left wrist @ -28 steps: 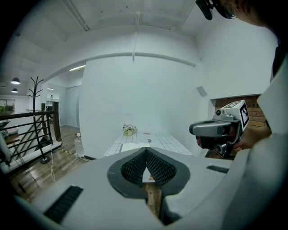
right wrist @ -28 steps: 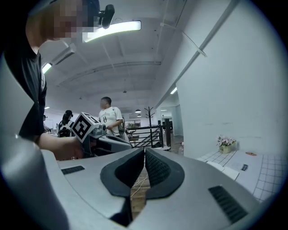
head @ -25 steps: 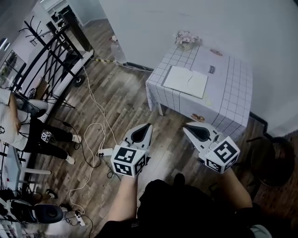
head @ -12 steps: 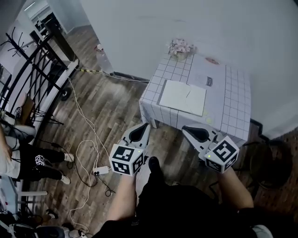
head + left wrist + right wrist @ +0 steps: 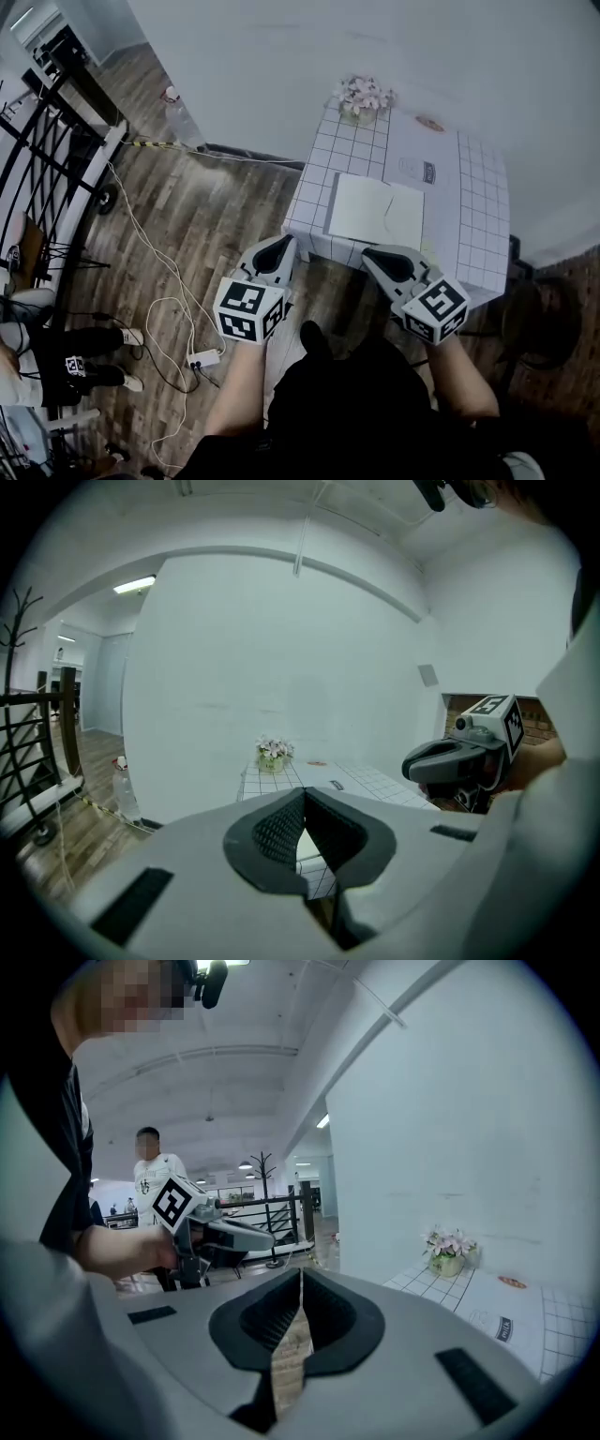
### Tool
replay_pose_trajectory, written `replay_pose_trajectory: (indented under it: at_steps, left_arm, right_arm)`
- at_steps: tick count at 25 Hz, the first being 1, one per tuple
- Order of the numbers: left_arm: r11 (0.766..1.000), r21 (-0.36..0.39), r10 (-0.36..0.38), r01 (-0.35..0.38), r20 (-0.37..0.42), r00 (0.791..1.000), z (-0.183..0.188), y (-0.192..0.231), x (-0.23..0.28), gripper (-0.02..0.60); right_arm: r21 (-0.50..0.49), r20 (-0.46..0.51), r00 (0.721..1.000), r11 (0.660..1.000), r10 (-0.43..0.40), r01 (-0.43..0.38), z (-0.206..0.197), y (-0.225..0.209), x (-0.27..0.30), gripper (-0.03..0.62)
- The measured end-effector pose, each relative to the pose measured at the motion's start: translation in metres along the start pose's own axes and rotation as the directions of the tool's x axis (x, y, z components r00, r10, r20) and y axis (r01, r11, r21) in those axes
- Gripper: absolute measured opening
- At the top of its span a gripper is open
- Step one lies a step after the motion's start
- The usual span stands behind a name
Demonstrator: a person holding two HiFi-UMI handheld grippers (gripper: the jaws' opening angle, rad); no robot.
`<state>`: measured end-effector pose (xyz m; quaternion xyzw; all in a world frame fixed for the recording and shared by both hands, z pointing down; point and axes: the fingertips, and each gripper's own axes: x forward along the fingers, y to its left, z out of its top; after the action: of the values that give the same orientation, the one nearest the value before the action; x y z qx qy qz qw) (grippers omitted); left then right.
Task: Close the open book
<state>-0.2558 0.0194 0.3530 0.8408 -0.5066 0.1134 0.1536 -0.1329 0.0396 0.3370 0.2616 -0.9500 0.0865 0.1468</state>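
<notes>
Book point(image 5: 373, 210): one, open, flat on checked desk point(image 5: 478, 216), ahead of both claws. Flower pot point(image 5: 360, 97): one. Desk label point(image 5: 428, 172): one, print illegible. Left claw point(image 5: 283, 242), right claw point(image 5: 367, 253): each pressed together, empty.

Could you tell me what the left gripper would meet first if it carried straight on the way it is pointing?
The left gripper would most likely meet the checked tablecloth at its near edge, before the open book; depth is unclear.
</notes>
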Motion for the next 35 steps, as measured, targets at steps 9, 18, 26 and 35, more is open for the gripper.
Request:
replay_pose_trajectory:
  at_steps: [9,18,26,35]
  left_arm:
    - [0.999,-0.028,-0.029,0.028,-0.063,0.998,-0.003,-0.004,0.064,0.009]
    - [0.998,-0.051,0.041,-0.045,-0.078,0.996,-0.001,-0.026,0.118,0.009]
    - [0.993,-0.088,0.066,-0.074,-0.098,0.993,-0.027,-0.013,0.126,0.009]
    - [0.984,-0.162,0.053,-0.077,-0.151,0.987,-0.100,0.022,0.139,0.009]
  right_arm:
    - [0.051,-0.082,0.997,0.999,0.007,-0.003,-0.034,-0.056,0.012,0.017]
    - [0.041,-0.091,0.994,0.998,0.055,-0.052,-0.037,-0.128,0.001,0.084]
    - [0.043,-0.217,0.974,0.997,0.067,-0.059,-0.081,-0.126,0.027,0.108]
    - [-0.059,-0.432,0.898,0.992,0.079,-0.115,-0.156,-0.111,0.083,0.174]
